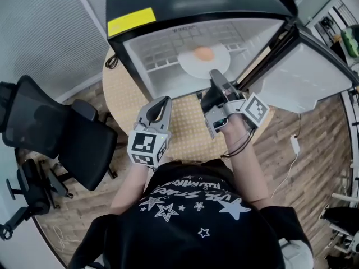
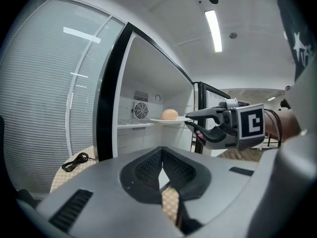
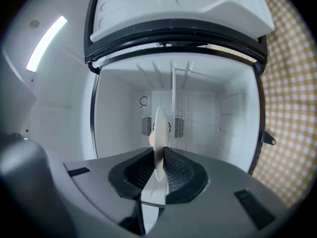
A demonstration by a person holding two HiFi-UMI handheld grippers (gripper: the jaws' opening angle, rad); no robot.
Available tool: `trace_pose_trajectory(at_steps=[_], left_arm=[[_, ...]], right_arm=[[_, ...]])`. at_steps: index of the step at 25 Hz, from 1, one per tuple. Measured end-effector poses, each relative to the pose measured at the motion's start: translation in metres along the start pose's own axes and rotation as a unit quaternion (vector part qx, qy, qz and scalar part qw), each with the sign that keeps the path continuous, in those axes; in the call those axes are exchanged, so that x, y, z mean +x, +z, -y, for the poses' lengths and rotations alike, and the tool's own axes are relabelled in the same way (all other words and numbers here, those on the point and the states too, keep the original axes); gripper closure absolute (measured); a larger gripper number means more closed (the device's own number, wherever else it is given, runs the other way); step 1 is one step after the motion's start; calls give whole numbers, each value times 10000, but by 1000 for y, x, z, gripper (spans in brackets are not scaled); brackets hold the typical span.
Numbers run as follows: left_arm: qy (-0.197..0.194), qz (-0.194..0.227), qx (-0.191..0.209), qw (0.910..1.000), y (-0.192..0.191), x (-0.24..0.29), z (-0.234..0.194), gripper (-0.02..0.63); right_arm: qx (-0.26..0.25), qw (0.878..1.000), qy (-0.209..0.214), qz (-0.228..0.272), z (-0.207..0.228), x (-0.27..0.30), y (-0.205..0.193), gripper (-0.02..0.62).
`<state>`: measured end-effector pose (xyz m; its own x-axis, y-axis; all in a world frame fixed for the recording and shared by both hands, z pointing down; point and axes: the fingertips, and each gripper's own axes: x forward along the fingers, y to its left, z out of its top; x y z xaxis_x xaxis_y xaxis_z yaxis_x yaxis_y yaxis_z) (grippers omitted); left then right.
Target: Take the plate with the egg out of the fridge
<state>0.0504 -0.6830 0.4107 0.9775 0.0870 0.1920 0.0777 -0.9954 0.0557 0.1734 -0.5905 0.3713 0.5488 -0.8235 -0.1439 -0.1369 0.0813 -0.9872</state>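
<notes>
A white plate [image 1: 193,66] carrying a brown egg [image 1: 204,53] lies on the shelf inside the open mini fridge [image 1: 168,15]. My right gripper [image 1: 216,76] is shut on the plate's near rim. In the right gripper view the plate [image 3: 159,133] stands edge-on between the pads, with the egg [image 3: 150,139] peeking out behind it. The left gripper view shows the plate [image 2: 171,120], the egg [image 2: 170,114] and the right gripper [image 2: 192,120] from the side. My left gripper [image 1: 161,102] hovers over the table in front of the fridge, shut and empty [image 2: 162,163].
The fridge stands on a round table with a checked cloth [image 1: 185,130]. Its door [image 1: 305,77] swings open to the right. A black office chair [image 1: 56,133] is left of the table. A black cable [image 2: 75,161] lies on the table left of the fridge.
</notes>
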Motion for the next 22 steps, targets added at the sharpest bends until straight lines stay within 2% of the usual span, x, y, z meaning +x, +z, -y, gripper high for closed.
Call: trace_pose_trajectory(at_steps=[4,9,17,22], left_arm=[[-169,-58,112,9998,-5,2,6,598],[-176,-80,132,9997,-6,3,8,598],[-142,-156,155,9997,-7,14,27,598],[82,-153,241,9996,-3,16,39,598]], right_arm=[[-128,9998,30,157,-1,-27,2,532],[-381,9993,-45,44,3,-49,4,532],[-195,9997,-23,-141,6,-68,13,532],[-21,9995,145,-289,6,-70,24,532]])
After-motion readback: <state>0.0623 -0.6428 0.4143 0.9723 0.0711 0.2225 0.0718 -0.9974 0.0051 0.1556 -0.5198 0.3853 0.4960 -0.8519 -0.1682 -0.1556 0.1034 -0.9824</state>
